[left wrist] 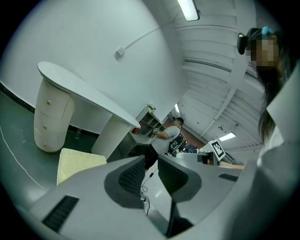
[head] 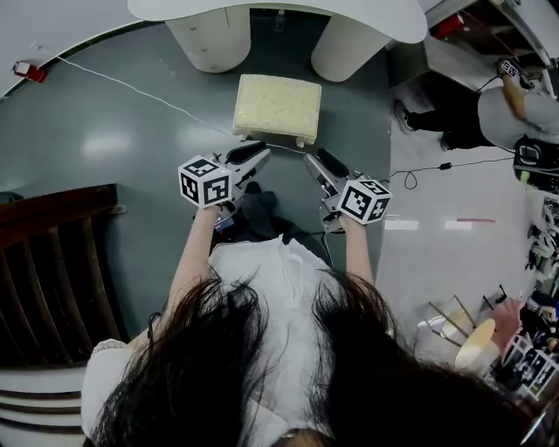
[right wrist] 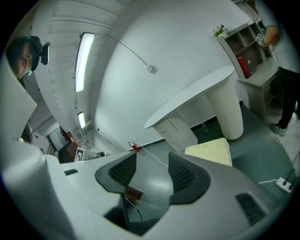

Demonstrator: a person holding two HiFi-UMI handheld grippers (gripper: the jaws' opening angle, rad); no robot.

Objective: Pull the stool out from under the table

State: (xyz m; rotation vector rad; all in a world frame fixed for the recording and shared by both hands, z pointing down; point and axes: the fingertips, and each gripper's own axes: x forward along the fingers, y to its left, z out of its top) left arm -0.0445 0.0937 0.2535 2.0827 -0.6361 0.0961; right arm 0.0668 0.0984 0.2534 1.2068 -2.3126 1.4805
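Hovering near stool (head: 278, 109) — left gripper (head: 260, 154), jaws together

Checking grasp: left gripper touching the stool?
Cannot tell. Head view: left gripper tip sits at the near edge of the stool, no plain gap; left gripper view hides that edge.

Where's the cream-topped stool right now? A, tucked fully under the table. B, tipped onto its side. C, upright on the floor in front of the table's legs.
C: the head view shows the stool standing upright on the floor, out in front of the table.
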